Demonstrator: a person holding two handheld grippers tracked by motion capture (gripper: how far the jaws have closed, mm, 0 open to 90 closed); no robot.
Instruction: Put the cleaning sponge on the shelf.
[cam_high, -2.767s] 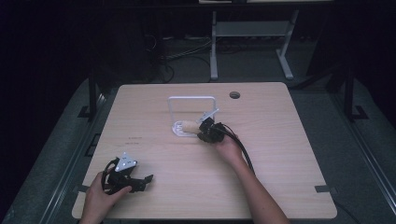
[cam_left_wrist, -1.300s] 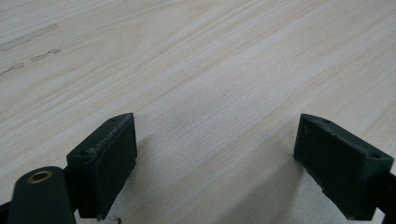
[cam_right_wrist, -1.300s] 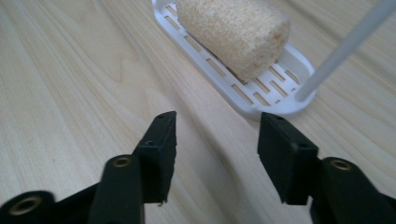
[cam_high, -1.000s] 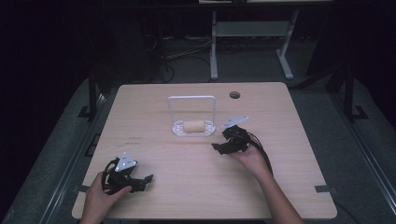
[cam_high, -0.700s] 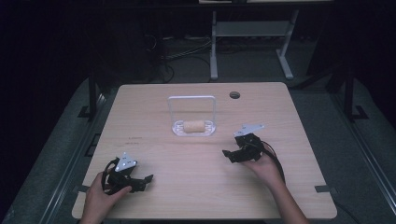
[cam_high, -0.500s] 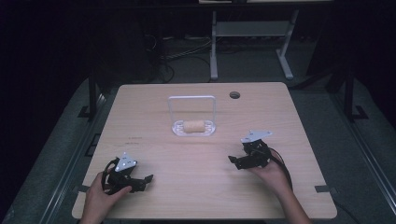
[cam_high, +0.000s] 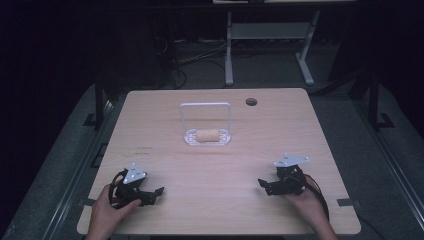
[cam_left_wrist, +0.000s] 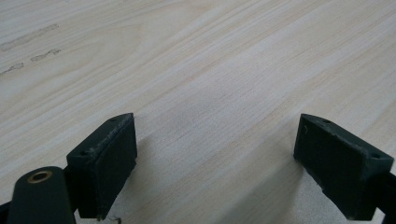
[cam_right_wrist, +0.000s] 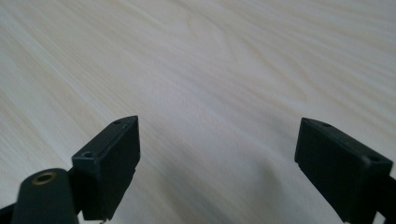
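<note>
From above, the bread roll (cam_high: 208, 135) lies in the small white rack (cam_high: 206, 106), and you rest both grippers well short of it, left gripper (cam_high: 156, 192) and right gripper (cam_high: 263, 185). In both gripper views the jaws gape wide over the bare table (cam_left_wrist: 210, 70), nothing between them; the right gripper's jaws have just been opening, so your work looks finished.

A lab or test room is suggested rather than a home. A plain light-wood table (cam_high: 220, 150) with a cable hole (cam_high: 251, 101) is set on grey floor matting (cam_high: 380, 150), and the surroundings are kept dark. Loose cables (cam_high: 195, 60) are seen on the floor beyond the table, beside the white metal legs of a frame (cam_high: 270, 35). Ahead of the jaws in both gripper views, bare tabletop is seen.
</note>
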